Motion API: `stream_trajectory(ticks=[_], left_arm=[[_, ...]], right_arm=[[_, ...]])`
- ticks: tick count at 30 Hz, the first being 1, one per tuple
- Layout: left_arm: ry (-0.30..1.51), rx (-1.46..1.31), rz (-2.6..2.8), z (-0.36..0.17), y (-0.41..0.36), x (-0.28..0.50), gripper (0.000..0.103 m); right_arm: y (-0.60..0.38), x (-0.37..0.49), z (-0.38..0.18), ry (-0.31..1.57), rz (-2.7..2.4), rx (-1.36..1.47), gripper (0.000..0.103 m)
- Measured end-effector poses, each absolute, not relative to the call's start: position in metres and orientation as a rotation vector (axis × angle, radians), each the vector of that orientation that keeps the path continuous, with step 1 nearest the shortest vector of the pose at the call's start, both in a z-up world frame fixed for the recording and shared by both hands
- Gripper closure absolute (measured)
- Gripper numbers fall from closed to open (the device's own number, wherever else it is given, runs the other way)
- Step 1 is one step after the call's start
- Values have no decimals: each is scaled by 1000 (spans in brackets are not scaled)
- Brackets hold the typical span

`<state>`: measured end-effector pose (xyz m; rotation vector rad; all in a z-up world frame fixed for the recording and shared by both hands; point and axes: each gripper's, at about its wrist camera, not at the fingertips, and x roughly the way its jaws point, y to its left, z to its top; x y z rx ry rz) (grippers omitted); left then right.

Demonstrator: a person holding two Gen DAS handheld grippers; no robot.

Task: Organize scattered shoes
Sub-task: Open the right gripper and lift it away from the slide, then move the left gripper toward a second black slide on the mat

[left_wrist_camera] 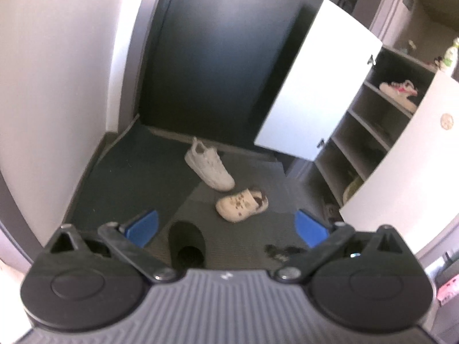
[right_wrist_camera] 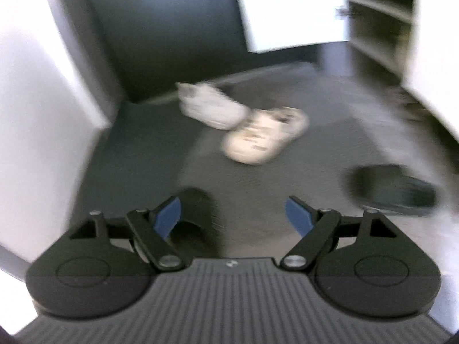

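A white sneaker [left_wrist_camera: 208, 164] lies on the dark floor mat with a cream clog [left_wrist_camera: 241, 204] just in front of it. A black slipper [left_wrist_camera: 188, 243] sits close below my left gripper [left_wrist_camera: 226, 228], which is open and holds nothing. The blurred right wrist view shows the same white sneaker [right_wrist_camera: 210, 104] and cream clog [right_wrist_camera: 264, 136] ahead. There a black slipper [right_wrist_camera: 189, 218] lies partly behind the left finger, and another black slipper [right_wrist_camera: 393, 189] lies at the right. My right gripper [right_wrist_camera: 233, 215] is open with nothing between its fingers, well above the floor.
An open shoe cabinet [left_wrist_camera: 370, 132] with several shelves stands at the right, its white doors [left_wrist_camera: 315, 86] swung out. A white and pink shoe [left_wrist_camera: 398, 90] rests on an upper shelf. A dark door [left_wrist_camera: 215, 51] and white walls close the entryway.
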<state>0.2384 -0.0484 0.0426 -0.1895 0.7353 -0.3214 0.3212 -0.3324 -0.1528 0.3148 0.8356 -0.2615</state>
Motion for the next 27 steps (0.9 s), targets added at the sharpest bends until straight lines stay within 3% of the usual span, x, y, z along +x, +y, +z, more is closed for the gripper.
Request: stream_trajectory(ticks=[11, 14, 16, 27], left_arm=[[652, 21, -317, 30, -93, 206, 0], [650, 18, -335, 29, -103, 201, 0], [657, 13, -351, 27, -109, 198, 0], [685, 38, -472, 5, -143, 185, 0]], right_arm=[[-339, 154, -52, 836, -142, 415, 19], [-339, 117, -43, 803, -131, 446, 1], [-334, 100, -38, 771, -157, 439, 0], [-314, 25, -4, 369, -266, 420, 0]])
